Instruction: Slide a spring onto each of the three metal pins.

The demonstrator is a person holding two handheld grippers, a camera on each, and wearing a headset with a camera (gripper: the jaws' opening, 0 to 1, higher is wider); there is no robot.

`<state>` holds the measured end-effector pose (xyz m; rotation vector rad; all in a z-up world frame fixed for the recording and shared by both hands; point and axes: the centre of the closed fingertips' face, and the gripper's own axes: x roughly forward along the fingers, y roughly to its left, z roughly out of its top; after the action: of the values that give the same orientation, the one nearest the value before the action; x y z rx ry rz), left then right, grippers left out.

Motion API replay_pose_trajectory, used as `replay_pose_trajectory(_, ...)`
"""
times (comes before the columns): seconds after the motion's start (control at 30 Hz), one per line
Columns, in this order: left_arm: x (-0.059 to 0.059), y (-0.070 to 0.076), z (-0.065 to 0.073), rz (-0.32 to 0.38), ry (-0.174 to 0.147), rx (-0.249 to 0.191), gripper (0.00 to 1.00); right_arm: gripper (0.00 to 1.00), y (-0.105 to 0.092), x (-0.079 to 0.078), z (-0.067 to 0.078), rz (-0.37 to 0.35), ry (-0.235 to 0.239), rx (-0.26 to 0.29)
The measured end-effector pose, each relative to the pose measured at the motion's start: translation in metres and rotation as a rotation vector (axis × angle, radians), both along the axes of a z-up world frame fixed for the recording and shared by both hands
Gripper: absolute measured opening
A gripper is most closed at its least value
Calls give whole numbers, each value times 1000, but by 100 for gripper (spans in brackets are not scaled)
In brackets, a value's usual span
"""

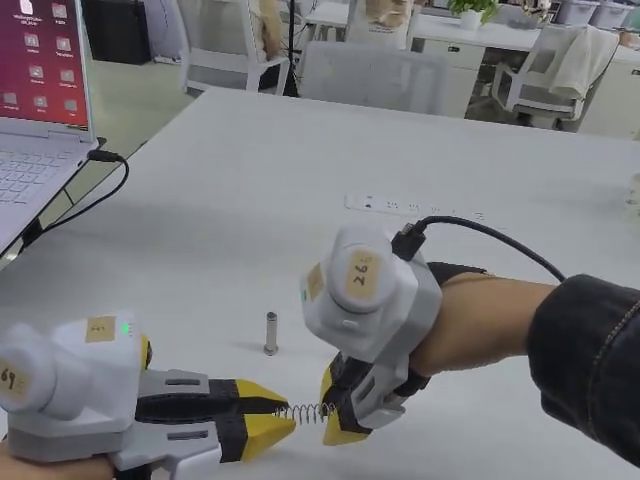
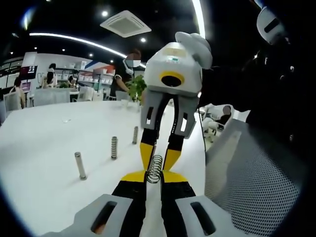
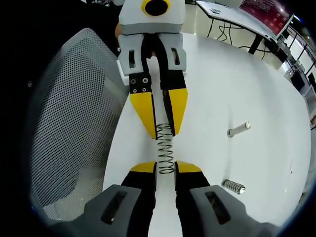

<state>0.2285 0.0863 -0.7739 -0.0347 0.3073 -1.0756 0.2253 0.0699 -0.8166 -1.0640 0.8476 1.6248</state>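
A small steel spring (image 1: 305,411) hangs level just above the white table (image 1: 250,200), stretched between my two grippers. My left gripper (image 1: 290,417) comes in from the bottom left and is shut on one end. My right gripper (image 1: 335,415) points down at the other end and is shut on it. In the left gripper view the spring (image 2: 155,169) sits between my yellow tips. A bare pin (image 2: 79,165), a pin wearing a spring (image 2: 114,147) and a third pin (image 2: 135,135) stand to the left. The bare pin (image 1: 271,333) stands upright just behind the grippers.
An open laptop (image 1: 30,100) with a black cable (image 1: 110,185) sits at the table's left edge. A white power strip (image 1: 400,207) lies across the middle. A grey mesh chair (image 3: 69,123) is close beside the table's near edge. Office chairs stand beyond the far edge.
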Motion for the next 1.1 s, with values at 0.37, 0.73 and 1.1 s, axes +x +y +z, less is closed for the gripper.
replay_pose_trajectory(0.37,-1,-2,2,-2,-5,-7,2,9,1,0,5,2,-8,23)
replay_pose_trajectory(0.73,-1,-2,-2,-6,-3,5,3,9,10,1,24,-24,25,80)
replay_pose_trajectory(1.1,0,-4,-6,-9,0,16,3,9,19,-4,32,-1,24,103)
